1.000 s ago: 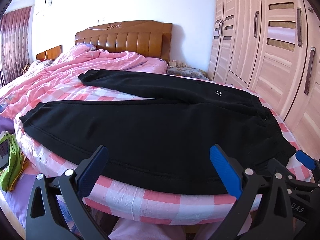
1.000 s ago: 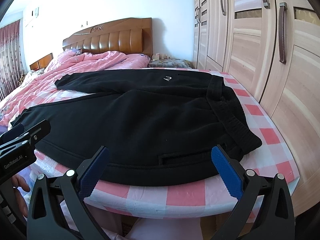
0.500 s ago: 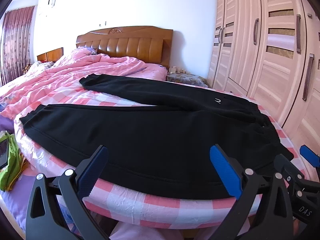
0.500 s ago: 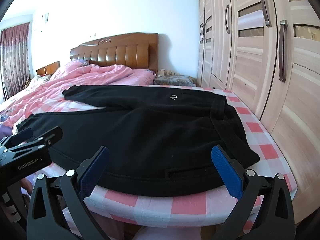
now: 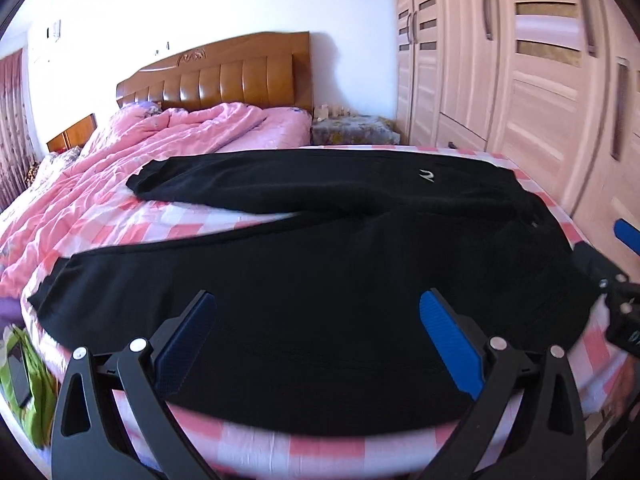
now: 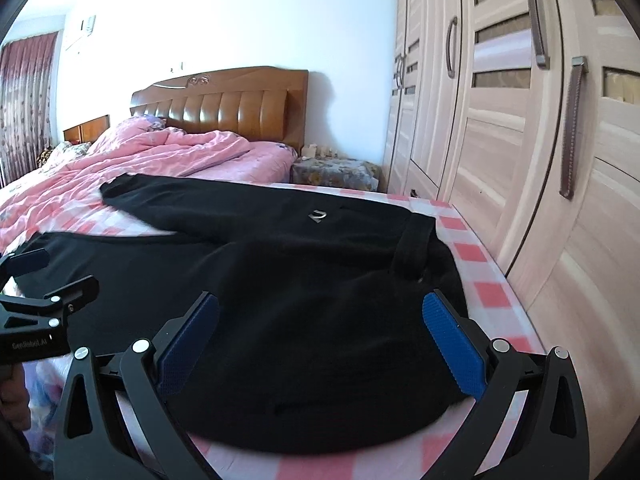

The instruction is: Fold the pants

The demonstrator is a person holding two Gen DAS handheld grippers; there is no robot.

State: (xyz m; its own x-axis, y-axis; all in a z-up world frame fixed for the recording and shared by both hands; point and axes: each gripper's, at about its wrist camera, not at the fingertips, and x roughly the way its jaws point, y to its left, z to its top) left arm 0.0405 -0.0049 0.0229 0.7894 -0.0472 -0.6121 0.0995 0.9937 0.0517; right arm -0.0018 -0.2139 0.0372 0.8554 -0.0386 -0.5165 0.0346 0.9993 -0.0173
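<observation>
Right wrist view alone shows the pants' (image 6: 304,300) waistband, slightly blurred; both grippers' jaws gape wide, empty.

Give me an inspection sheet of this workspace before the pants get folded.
Surface: bed with pink checked sheet.
Job's things: black pants spread flat, unfolded, legs apart, waistband toward the wardrobe.
Clutter: pink quilt bunched near the headboard; green item beside the bed.
Grippers: left gripper open, empty; right gripper open, empty.
Cables: nothing seen.
Surroundings: wardrobe, wooden headboard, curtain.
</observation>
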